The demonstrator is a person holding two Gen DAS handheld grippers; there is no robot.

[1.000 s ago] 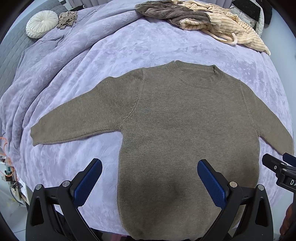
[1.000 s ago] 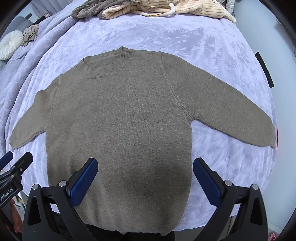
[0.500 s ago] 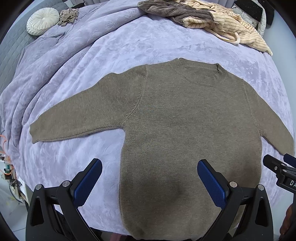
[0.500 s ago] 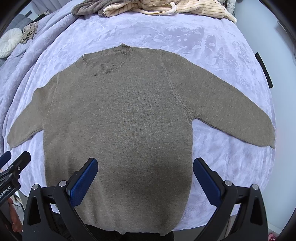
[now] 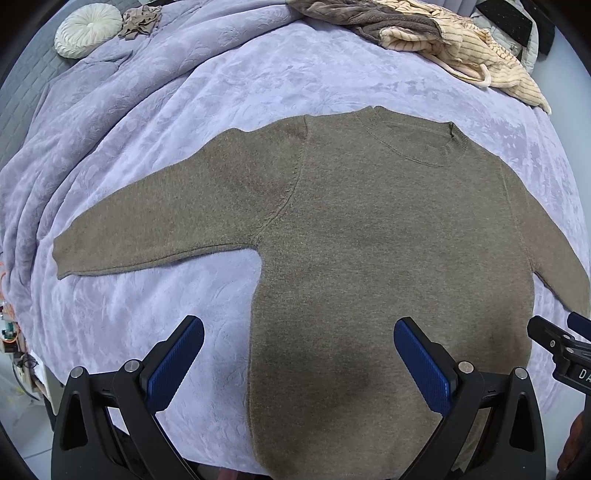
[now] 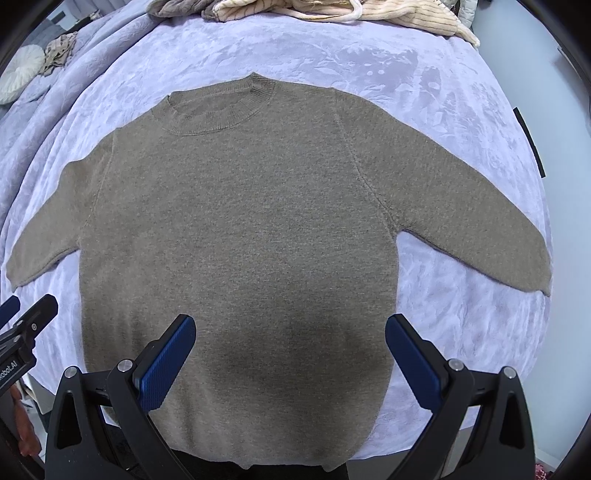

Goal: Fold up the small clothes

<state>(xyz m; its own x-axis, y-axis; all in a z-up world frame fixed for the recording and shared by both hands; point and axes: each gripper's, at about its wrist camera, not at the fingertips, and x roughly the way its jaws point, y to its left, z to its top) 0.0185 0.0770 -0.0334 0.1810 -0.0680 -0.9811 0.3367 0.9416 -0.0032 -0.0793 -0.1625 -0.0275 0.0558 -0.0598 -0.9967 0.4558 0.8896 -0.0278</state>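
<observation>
A small olive-brown knit sweater [image 5: 369,240] lies flat, front up, on the lavender bedspread [image 5: 221,92], both sleeves spread out and the collar at the far side. It also shows in the right wrist view [image 6: 240,221]. My left gripper [image 5: 299,332] is open and empty, hovering above the sweater's lower left side near the hem. My right gripper [image 6: 290,328] is open and empty above the lower middle of the sweater. The tip of each gripper shows at the edge of the other's view.
A pile of other clothes, cream ribbed and brown [image 5: 443,40], lies at the far edge of the bed. A round white cushion [image 5: 86,29] and a small crumpled brown cloth [image 5: 140,22] sit at the far left. The bed's near edge runs just under the hem.
Both grippers have moved forward and a little lower over the sweater, so it looks larger and closer. The jaws stay open. The sweater has not moved.
</observation>
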